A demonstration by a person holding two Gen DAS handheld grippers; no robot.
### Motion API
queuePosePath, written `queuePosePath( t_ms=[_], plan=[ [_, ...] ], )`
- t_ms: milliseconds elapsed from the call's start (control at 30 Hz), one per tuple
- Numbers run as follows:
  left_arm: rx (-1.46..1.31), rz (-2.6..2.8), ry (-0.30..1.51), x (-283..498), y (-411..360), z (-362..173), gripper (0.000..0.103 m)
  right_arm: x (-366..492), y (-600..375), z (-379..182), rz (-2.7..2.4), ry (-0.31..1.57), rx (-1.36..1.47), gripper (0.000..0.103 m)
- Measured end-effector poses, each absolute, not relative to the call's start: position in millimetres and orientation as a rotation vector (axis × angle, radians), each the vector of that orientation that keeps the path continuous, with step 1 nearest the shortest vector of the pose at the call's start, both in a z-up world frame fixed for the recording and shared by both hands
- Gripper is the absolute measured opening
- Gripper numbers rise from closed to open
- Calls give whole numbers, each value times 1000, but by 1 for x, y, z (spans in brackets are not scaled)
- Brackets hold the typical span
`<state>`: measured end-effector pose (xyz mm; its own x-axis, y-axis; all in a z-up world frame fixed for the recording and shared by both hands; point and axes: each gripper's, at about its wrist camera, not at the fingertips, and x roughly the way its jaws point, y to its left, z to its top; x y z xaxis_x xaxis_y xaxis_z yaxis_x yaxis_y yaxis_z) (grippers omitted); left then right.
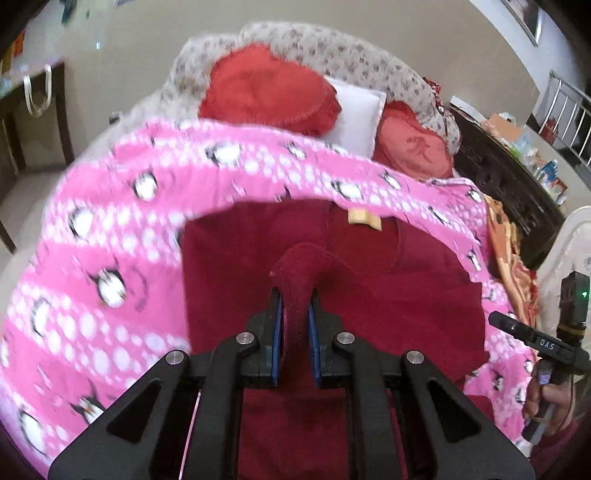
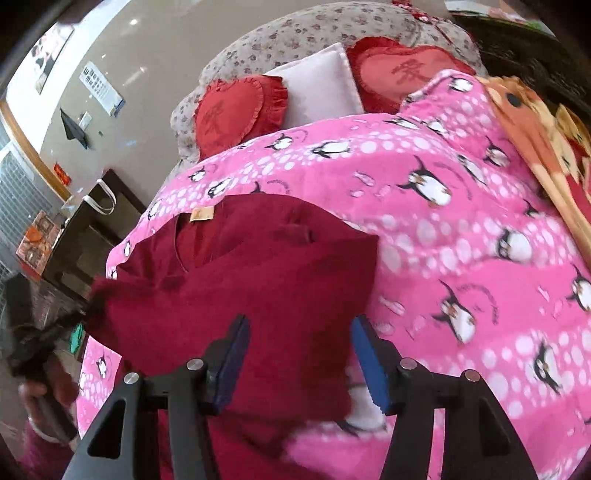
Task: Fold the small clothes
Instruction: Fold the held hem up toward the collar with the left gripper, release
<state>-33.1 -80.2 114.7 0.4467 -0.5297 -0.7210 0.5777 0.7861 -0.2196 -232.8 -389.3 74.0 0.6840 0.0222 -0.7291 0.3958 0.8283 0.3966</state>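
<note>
While the dark red knitted garment [image 1: 369,295] lies on the bed, the details read as follows:
Garment: it is spread on a pink fleece blanket with penguins and white dots [image 1: 110,229], with a small tan label [image 1: 364,217] at its neckline on the far side; one part is folded over the body, its edge running slantwise in the right wrist view
Left tongs [image 1: 294,314]: closed tight on a raised fold of the dark red garment, the cloth pinched between the blue pads [image 1: 277,332] and arching up from the flat part
Right tongs [image 2: 301,354]: standing apart, the blue pads on either side of the folded red cloth, which lies between and beneath them; neither pad presses on it
Person's hands: one hand [image 1: 543,398] grips the handle of the right tool at the right edge of the left wrist view; the other [image 2: 44,398] shows blurred at the lower left of the right wrist view
Bed head: two red heart-shaped cushions [image 2: 236,114] and a white square pillow [image 2: 321,85] lean on a grey flowered headboard [image 2: 295,33]
Beside the bed: a dark wooden side table [image 2: 92,236] with a white-handled bag
</note>
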Motion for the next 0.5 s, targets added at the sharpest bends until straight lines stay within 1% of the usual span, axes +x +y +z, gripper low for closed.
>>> queuePosePath(
  t_ms=[133, 167, 200, 233, 267, 300, 400, 500],
  plan=[
    [123, -628, 947, -18, -83, 86, 11, -224, -385, 71, -227, 807, 521, 55],
    [120, -610, 978, -13, -81, 75, 11, -220, -384, 71, -236, 818, 496, 52],
    [107, -603, 1000, -11, -79, 69, 11, -215, -383, 70, -248, 827, 462, 46],
    [81, -601, 1020, -9, -76, 64, 12, -212, -383, 70, -252, 832, 440, 45],
    [46, -599, 1032, -7, -72, 61, 12, -206, -382, 69, -260, 837, 413, 45],
    [26, -602, 1034, -7, -70, 60, 15, -200, -383, 66, -271, 843, 389, 45],
    [38, -590, 1031, -8, -71, 60, 19, -183, -393, 51, -310, 899, 363, 45],
    [77, -587, 1020, -13, -71, 66, 19, -178, -403, 42, -306, 910, 389, 45]
  ],
)
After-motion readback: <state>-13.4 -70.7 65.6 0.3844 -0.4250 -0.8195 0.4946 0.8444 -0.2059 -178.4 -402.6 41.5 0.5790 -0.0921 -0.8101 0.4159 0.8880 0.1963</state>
